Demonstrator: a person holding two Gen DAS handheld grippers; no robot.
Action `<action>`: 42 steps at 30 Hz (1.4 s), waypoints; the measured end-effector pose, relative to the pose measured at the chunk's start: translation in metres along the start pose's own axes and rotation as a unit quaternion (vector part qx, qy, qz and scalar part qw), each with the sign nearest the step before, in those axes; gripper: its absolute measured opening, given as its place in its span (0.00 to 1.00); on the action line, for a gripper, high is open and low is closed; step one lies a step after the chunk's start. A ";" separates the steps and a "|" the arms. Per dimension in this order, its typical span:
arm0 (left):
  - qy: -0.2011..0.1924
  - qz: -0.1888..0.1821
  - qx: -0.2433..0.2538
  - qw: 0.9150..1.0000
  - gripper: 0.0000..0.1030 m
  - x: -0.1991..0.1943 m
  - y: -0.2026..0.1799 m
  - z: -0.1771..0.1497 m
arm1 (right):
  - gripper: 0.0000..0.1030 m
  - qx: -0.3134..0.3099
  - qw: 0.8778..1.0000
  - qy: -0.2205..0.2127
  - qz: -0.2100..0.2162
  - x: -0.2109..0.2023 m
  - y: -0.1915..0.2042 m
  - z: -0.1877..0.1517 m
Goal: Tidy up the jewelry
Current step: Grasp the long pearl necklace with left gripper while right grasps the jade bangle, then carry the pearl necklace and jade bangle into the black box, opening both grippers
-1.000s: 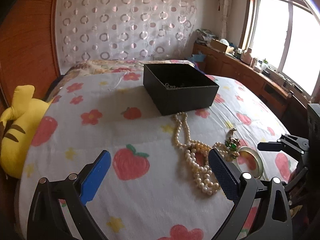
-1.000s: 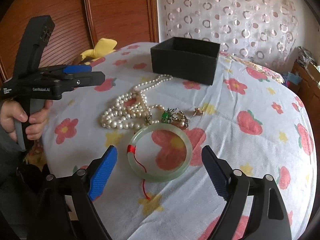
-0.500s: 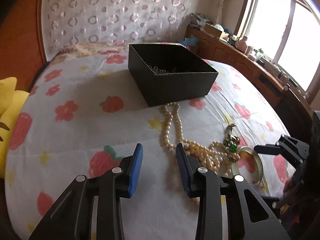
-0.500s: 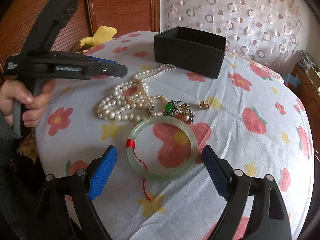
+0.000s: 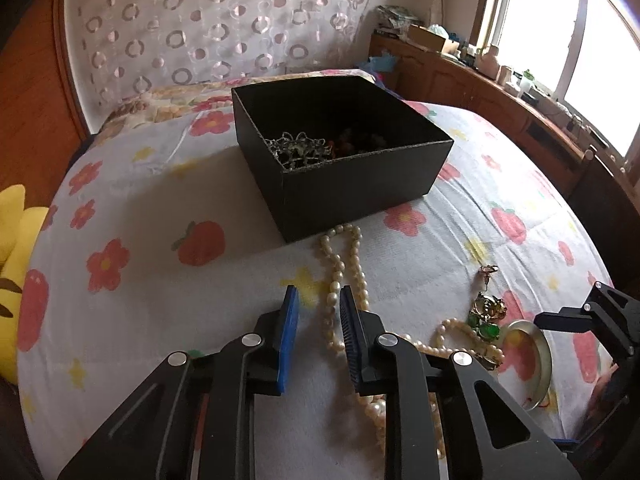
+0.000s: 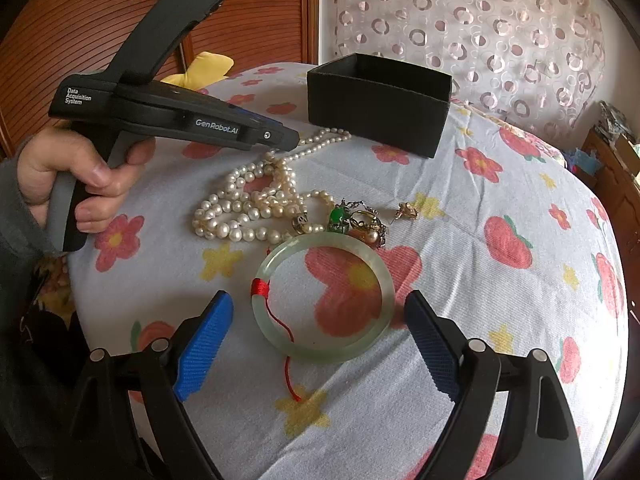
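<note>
A few pieces already lie in the black box; the pearl necklace, jade bangle and small trinkets remain on the bedspread. The left gripper is nearly closed astride a pearl strand, gripping nothing yet; the right gripper gapes wide before the bangle

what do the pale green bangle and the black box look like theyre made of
Pale green round bangle: looks like jade or similar polished stone, possibly glass; translucent, milky, glossy, with red thread wound round one spot. Black square open box: looks like matte cardboard; thin walls with a rough, pale cut edge along the rim.
</note>
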State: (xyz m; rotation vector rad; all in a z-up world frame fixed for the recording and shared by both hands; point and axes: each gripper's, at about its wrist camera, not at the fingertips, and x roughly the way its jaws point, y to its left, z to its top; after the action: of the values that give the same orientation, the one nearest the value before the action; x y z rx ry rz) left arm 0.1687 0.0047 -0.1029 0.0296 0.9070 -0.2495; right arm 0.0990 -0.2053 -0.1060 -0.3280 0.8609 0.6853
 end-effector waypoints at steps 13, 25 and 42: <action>-0.046 -0.008 0.011 0.999 0.04 -0.029 -0.006 0.004 | 0.87 0.000 1.000 0.000 0.000 0.000 -0.001 0.000; -0.143 -0.021 0.017 0.989 0.04 -0.109 -0.018 0.034 | 0.72 0.002 1.000 -0.009 -0.002 -0.003 -0.003 0.000; -0.214 -0.020 0.042 0.976 0.04 -0.167 -0.037 0.085 | 0.71 -0.011 0.997 -0.071 -0.006 -0.045 -0.003 0.022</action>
State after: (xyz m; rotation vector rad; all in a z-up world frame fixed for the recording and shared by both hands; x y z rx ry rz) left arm 0.1282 -0.0088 0.0829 0.0343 0.4679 -0.3178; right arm 0.0933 -0.2150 -0.0576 -0.3003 0.7171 0.6976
